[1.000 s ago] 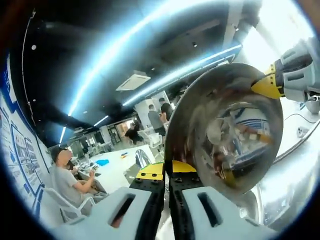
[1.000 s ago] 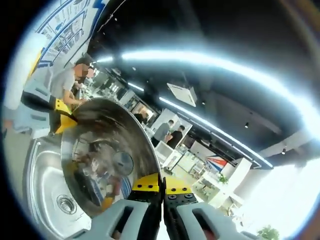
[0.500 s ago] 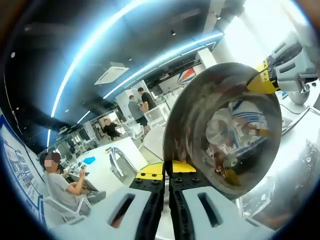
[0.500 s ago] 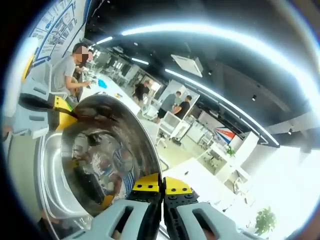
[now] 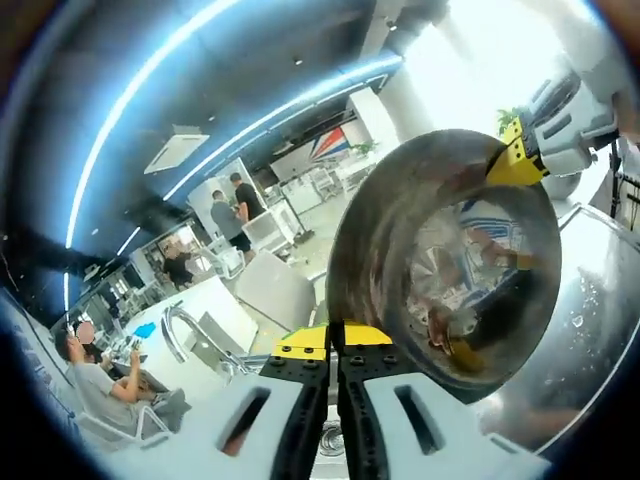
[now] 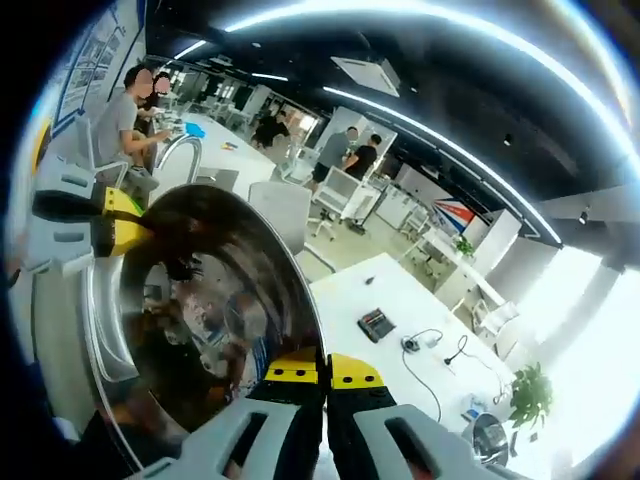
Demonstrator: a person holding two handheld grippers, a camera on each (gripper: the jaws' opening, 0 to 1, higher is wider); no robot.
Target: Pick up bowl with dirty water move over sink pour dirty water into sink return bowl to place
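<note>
An open office hall stretches behind the bowl, with a dark ceiling crossed by long light strips (image 5: 190, 60) and a square ceiling vent (image 6: 367, 73). No brand or lettering can be read anywhere; a red, white and blue wall graphic (image 5: 328, 142) beyond the bowl is too small to make out, as are the wall posters (image 6: 95, 50). White desks (image 6: 400, 310) lie behind the bowl, one carrying a dark device and cables. A seated person (image 6: 118, 115) and standing people (image 5: 228, 215) are well behind it.

The steel sink (image 5: 590, 300) lies just under the bowl, its curved faucet (image 5: 178, 325) beside it.

The steel bowl (image 5: 445, 260) is held tilted on edge above the sink, its wet mirrored inside facing each camera. The left gripper (image 5: 333, 345) is clamped on the bowl's near rim, jaws pressed together; the right gripper (image 6: 322, 368) grips the opposite rim the same way. A small potted plant (image 6: 528, 392) stands far off.
</note>
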